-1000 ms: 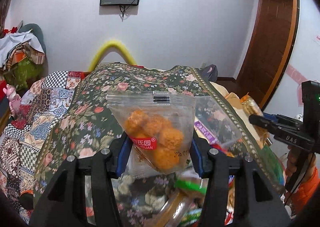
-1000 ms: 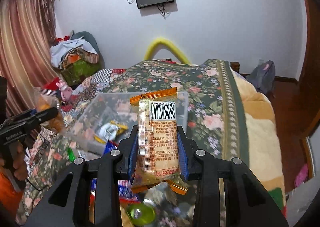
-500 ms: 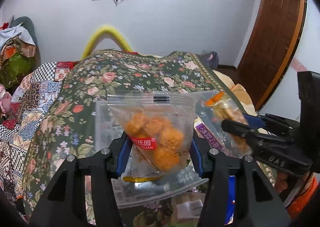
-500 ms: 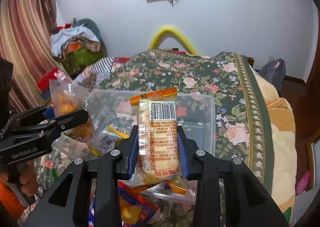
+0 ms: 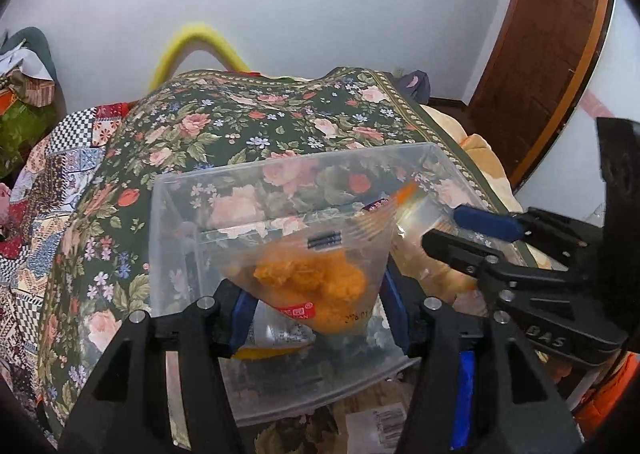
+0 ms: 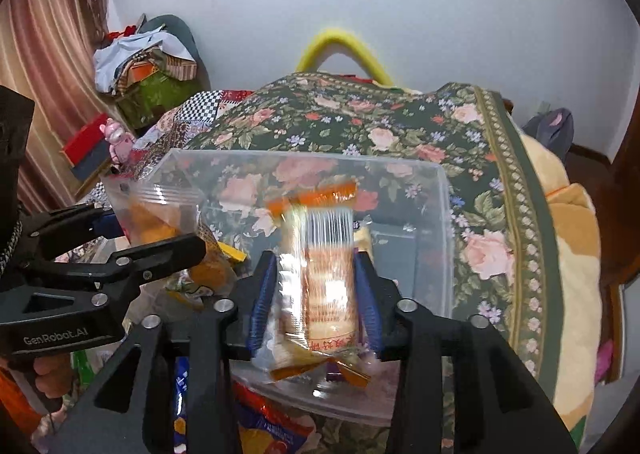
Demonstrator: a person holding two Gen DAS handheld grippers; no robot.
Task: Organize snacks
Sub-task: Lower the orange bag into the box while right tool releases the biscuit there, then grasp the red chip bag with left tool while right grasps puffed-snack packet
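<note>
A clear plastic bin (image 5: 160, 222) (image 6: 448, 214) stands on the flowered bedspread. My left gripper (image 5: 316, 306) is shut on a clear bag of orange puff balls (image 5: 312, 274) and holds it over the bin's inside; that bag also shows in the right wrist view (image 6: 156, 214). My right gripper (image 6: 316, 302) is shut on an orange-edged packet of biscuits (image 6: 324, 278), upright over the bin, blurred by motion. The right gripper shows in the left wrist view (image 5: 480, 242) at the bin's right side. Some wrapped snacks (image 5: 272, 338) lie in the bin.
The flowered bedspread (image 5: 248, 122) covers the bed. Loose snack packets (image 6: 272, 426) lie in front of the bin. A pile of clothes (image 6: 140, 62) and a curtain (image 6: 44, 54) are at the left, a wooden door (image 5: 552, 38) at the right.
Both grippers have moved forward and down with their packets, from in front of the bin to over its inside. The biscuit packet now blurs with motion.
</note>
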